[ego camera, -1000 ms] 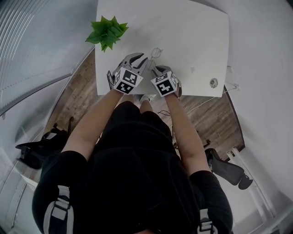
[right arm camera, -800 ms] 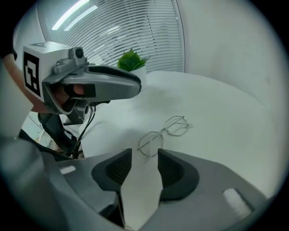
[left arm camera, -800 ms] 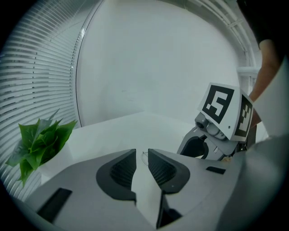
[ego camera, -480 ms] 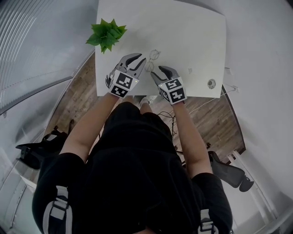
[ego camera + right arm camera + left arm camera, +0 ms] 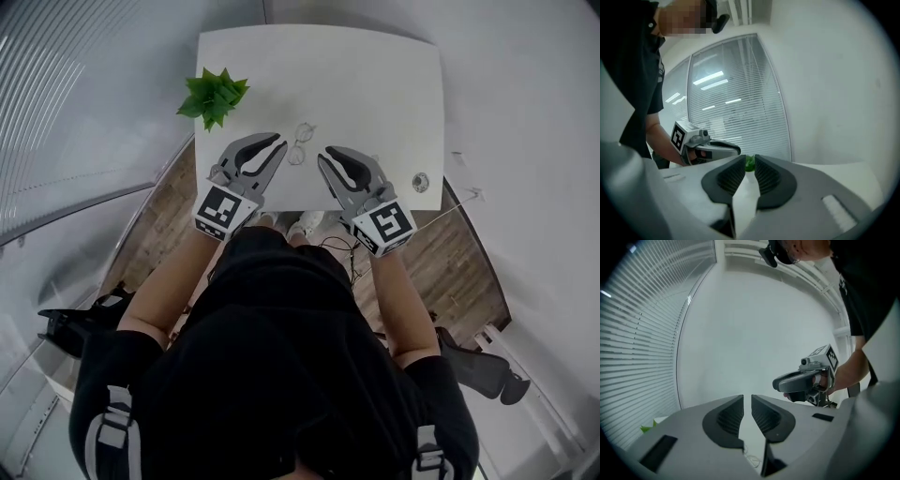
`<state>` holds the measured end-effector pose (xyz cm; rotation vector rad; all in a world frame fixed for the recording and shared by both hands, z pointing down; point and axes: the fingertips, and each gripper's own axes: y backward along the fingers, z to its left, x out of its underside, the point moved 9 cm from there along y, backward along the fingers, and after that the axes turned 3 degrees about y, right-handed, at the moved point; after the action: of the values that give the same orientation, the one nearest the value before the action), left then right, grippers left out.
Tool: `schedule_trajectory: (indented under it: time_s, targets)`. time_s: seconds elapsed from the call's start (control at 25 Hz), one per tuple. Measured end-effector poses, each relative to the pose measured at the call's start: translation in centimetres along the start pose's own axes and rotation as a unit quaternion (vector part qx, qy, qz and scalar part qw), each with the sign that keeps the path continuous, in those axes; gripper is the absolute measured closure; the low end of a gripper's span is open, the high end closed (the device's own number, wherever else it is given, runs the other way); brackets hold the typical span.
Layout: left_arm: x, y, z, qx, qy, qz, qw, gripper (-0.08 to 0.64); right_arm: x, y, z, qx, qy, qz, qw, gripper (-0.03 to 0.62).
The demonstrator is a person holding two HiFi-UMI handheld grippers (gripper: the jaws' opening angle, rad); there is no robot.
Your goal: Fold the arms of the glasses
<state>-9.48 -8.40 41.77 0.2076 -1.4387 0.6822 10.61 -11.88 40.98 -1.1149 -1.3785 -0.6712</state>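
Head view: light, probably fragile glasses (image 5: 300, 143), best pinched by an arm near its hinge, are shown on the worktop (image 5: 375, 75) at 12 o'clock from the left gripper (image 5: 277, 148) and right gripper (image 5: 328, 156), whose empty fingers (image 5: 729, 416) are being closed.

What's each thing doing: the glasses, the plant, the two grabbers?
glasses: lying on the white table, not held; arms too small to see.
plant: upright at the table's corner.
left gripper: jaws closing, thin gap, nothing between.
right gripper: jaws closing, thin gap, nothing between.
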Motion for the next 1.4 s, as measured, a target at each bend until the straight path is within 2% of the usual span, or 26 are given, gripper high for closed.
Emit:
schedule_trajectory:
  time_s: [0.2, 0.4, 0.6, 1.04, 1.4]
  targets:
    - [-3.8, 1.6, -1.6, 0.02, 0.009, -0.037, 0.9991, 0.536, -3.7, 1.7, 0.7, -0.012, 0.018, -0.055, 0.998, 0.581]
    - [-7.1, 2.6, -2.9, 0.036, 0.003, -0.062, 0.9974, 0.551, -6.7, 2.7, 1.0, -0.009, 0.043, -0.086, 0.995, 0.581]
    - [-9.7, 2.9, -3.7, 0.034, -0.011, -0.09, 0.9953, 0.551, -8.8, 3.4, 1.0, -0.008, 0.062, -0.104, 0.993, 0.581]
    - [-10.3, 2.2, -4.5, 0.033, -0.029, -0.093, 0.9947, 0.551, -9.4, 4.0, 1.0, -0.005, 0.079, -0.102, 0.992, 0.581]
    - [-10.1, 2.0, -4.3, 0.027, -0.019, -0.095, 0.9949, 0.551, -9.1, 3.9, 0.9, -0.004, 0.074, -0.101, 0.992, 0.581]
